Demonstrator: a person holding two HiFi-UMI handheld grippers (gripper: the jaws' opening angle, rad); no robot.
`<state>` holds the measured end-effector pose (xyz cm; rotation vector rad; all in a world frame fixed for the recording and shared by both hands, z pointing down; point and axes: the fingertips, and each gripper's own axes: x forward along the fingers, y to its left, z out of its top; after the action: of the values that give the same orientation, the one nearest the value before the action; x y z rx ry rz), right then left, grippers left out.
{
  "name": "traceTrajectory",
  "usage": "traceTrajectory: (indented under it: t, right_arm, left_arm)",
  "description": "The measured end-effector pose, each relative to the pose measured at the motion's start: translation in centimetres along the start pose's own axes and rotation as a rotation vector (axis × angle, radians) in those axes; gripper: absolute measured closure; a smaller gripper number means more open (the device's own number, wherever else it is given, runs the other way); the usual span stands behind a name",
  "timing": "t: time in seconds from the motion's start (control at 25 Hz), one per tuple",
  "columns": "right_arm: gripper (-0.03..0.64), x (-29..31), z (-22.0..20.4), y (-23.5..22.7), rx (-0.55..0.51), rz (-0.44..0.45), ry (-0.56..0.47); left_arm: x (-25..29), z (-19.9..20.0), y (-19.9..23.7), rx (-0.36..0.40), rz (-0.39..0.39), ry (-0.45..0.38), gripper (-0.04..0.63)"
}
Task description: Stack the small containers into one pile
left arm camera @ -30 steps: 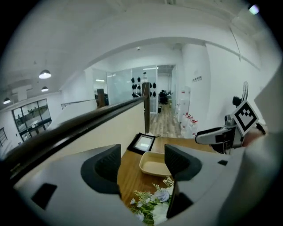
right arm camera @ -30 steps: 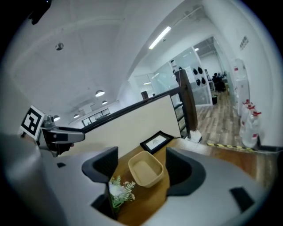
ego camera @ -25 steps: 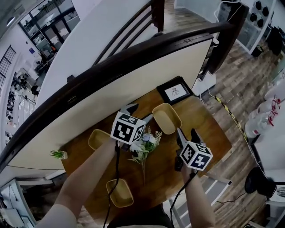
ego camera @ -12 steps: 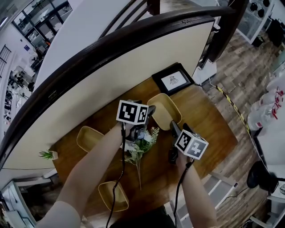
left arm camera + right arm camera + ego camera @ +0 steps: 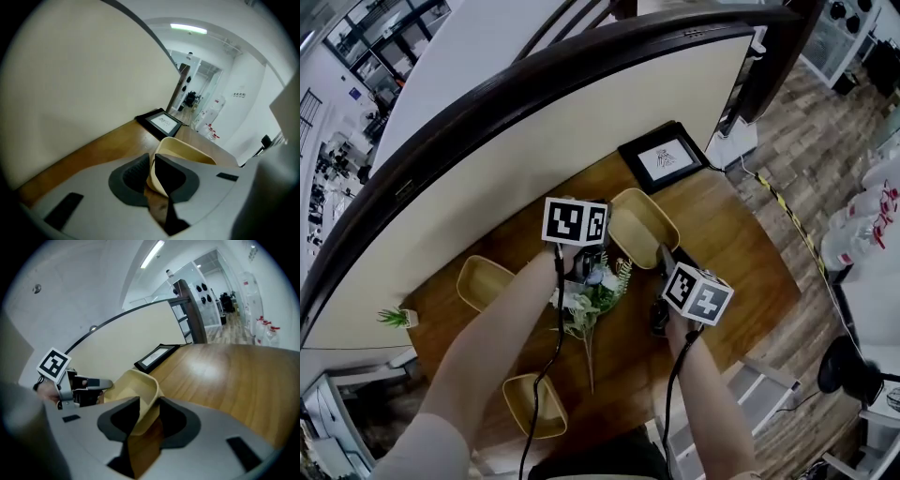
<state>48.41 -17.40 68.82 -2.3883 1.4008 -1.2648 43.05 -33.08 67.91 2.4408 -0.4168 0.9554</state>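
Observation:
Three small yellow containers sit on the wooden table [image 5: 731, 253]. The far container [image 5: 639, 223] lies next to the picture frame. My left gripper [image 5: 602, 247] [image 5: 152, 162] has just been closing and is shut on the left wall of this container [image 5: 199, 157]. My right gripper [image 5: 662, 256] [image 5: 149, 409] has also just been closing and pinches the near right corner of the same container [image 5: 129, 386]. A second container [image 5: 482, 282] rests at the left and a third container [image 5: 534, 405] near the front edge.
A bunch of artificial flowers [image 5: 592, 298] lies between the arms, beside the held container. A black picture frame [image 5: 665, 157] stands at the back against the cream partition [image 5: 534, 141]. A tiny potted plant [image 5: 395, 317] is at the far left corner.
Both grippers have come down to the far container, and their jaws, wide apart before, are closed on its rim. The containers have not shifted on the table.

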Motion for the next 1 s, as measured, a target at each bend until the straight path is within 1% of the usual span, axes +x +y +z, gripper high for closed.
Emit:
traceTrajectory:
  t: [0.04, 0.16, 0.28, 0.48, 0.6, 0.68, 0.8, 1.0]
  right_arm:
    - [0.488, -0.2, 0.1, 0.0, -0.002, -0.005, -0.002]
    - [0.509, -1.3, 1.0, 0.2, 0.005, -0.019, -0.023]
    - [0.525, -3.1, 3.1, 1.4, -0.007, -0.015, -0.067]
    - [0.535, -7.1, 7.6, 6.0, -0.014, 0.085, -0.149]
    - [0.549, -10.3, 10.0, 9.1, -0.077, 0.118, -0.195]
    - [0.555, -12.5, 11.4, 11.8, -0.126, 0.152, -0.223]
    - [0.56, -15.6, 12.5, 15.5, -0.173, 0.21, -0.249]
    - [0.565, -19.7, 12.3, 20.2, -0.157, 0.305, -0.252]
  left_arm:
    - [-0.5, 0.1, -0.2, 0.015, -0.002, -0.002, 0.561]
    - [-2.2, 0.3, -1.0, 0.056, -0.008, -0.011, 0.568]
    - [-4.7, 1.1, -1.9, 0.059, -0.019, -0.046, 0.571]
    - [-11.2, 3.3, -2.8, 0.017, -0.024, -0.138, 0.574]
    - [-16.1, 4.1, -3.7, -0.015, -0.036, -0.198, 0.575]
    - [-19.8, 4.6, -4.0, -0.024, -0.025, -0.243, 0.575]
    - [-25.3, 5.1, -4.5, -0.021, -0.001, -0.313, 0.575]
    - [-33.1, 4.9, -5.4, -0.001, 0.055, -0.404, 0.575]
